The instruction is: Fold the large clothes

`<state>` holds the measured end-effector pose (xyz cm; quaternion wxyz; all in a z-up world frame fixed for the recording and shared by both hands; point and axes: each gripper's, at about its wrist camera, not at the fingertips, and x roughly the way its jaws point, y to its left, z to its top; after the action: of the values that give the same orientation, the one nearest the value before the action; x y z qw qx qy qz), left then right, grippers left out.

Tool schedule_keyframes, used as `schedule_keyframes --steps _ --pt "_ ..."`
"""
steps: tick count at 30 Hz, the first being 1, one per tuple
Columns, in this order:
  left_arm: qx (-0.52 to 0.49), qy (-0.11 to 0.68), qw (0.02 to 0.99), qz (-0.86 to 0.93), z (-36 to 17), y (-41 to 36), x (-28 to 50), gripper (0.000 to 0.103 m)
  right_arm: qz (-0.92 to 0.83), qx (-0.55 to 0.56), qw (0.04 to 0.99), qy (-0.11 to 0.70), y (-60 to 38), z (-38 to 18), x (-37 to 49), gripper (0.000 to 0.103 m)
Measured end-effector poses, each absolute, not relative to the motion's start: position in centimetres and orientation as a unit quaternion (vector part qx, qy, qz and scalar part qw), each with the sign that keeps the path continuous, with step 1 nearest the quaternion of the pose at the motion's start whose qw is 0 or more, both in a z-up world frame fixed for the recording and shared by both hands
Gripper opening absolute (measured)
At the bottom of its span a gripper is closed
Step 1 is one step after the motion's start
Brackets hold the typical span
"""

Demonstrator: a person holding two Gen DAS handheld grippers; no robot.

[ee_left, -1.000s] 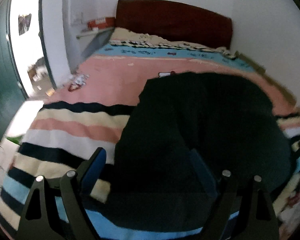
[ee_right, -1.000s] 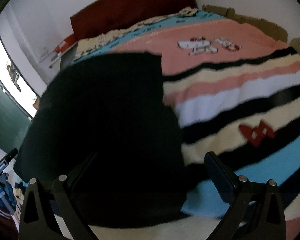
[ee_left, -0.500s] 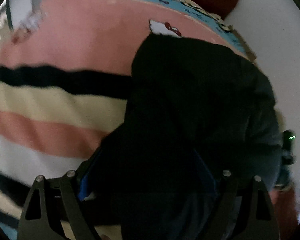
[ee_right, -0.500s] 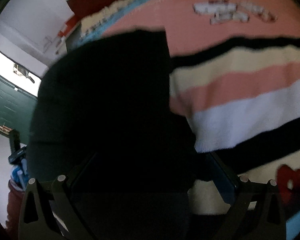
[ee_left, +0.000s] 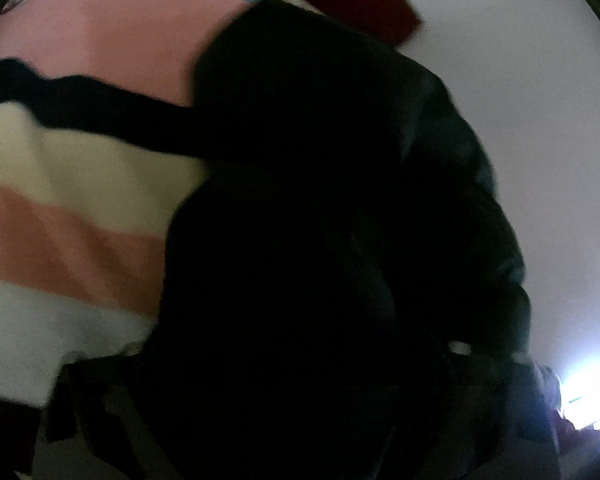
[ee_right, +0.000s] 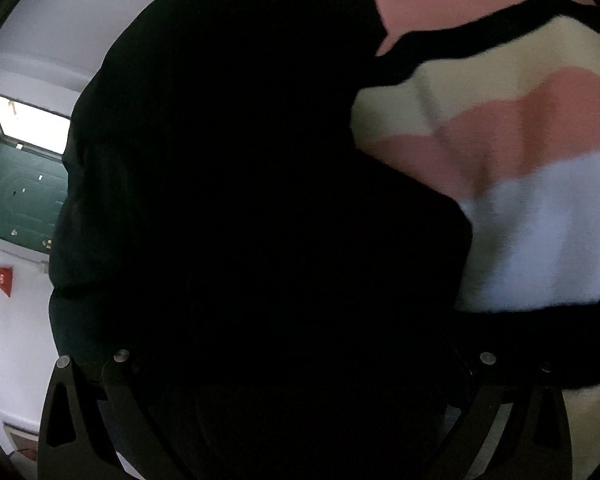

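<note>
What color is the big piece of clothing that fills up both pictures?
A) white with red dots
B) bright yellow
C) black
C: the large garment is black in both wrist views, dark against the pink, cream and white stripes of the blanket under it.

Matt black cloth garment (ee_left: 320, 220); fuzzy striped blanket (ee_right: 540, 200).
</note>
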<state>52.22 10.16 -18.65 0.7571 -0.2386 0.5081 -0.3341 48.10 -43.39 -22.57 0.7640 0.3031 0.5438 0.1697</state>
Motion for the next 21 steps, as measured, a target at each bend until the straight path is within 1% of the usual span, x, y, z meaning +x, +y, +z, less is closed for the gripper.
schedule_keyframes --steps 1,2,3,4,5,6,8,9,12,17,21 --pt "-0.242 0.499 0.756 -0.347 -18.1 9.7 51.6 0.061 0.168 0.308 0.767 0.538 -43.2 -22.4 48.0 0.097" --pt "-0.240 0.490 0.757 -0.358 -17.3 9.0 50.7 0.051 0.170 0.313 0.770 0.529 -43.1 -22.0 47.8 0.079" --pt "-0.230 0.484 0.761 -0.365 -16.6 8.3 50.0 0.048 0.178 0.317 0.775 0.517 -42.9 -21.4 47.6 0.064" --pt "-0.221 0.480 0.766 -0.367 -16.1 7.8 49.5 0.042 0.180 0.311 0.783 0.508 -42.6 -20.7 47.3 0.058" --pt "-0.208 0.472 0.774 -0.367 -15.2 7.3 48.8 0.037 0.182 0.298 0.790 0.503 -42.2 -20.0 47.2 0.048" --pt "-0.203 0.461 0.781 -0.368 -14.1 6.9 48.1 0.034 0.181 0.275 0.802 0.499 -41.6 -18.9 46.9 0.041" --pt "-0.203 0.445 0.790 -0.370 -12.4 6.7 47.2 0.029 0.178 0.248 0.817 0.490 -40.7 -17.3 46.4 0.033" --pt "-0.206 0.434 0.793 -0.374 -11.2 6.7 46.7 0.028 0.176 0.237 0.826 0.480 -40.3 -16.0 46.0 0.030" --pt "-0.195 0.415 0.799 -0.389 -8.3 6.3 45.2 0.027 0.181 0.222 0.846 0.449 -39.3 -12.5 45.0 0.026" --pt "-0.203 0.390 0.805 -0.399 -4.5 7.7 42.4 0.027 0.203 0.217 0.861 0.413 -38.0 -7.4 42.5 0.026" --pt "-0.219 0.391 0.799 -0.402 -3.5 9.2 41.5 0.027 0.209 0.234 0.858 0.407 -38.2 -4.9 39.6 0.026"
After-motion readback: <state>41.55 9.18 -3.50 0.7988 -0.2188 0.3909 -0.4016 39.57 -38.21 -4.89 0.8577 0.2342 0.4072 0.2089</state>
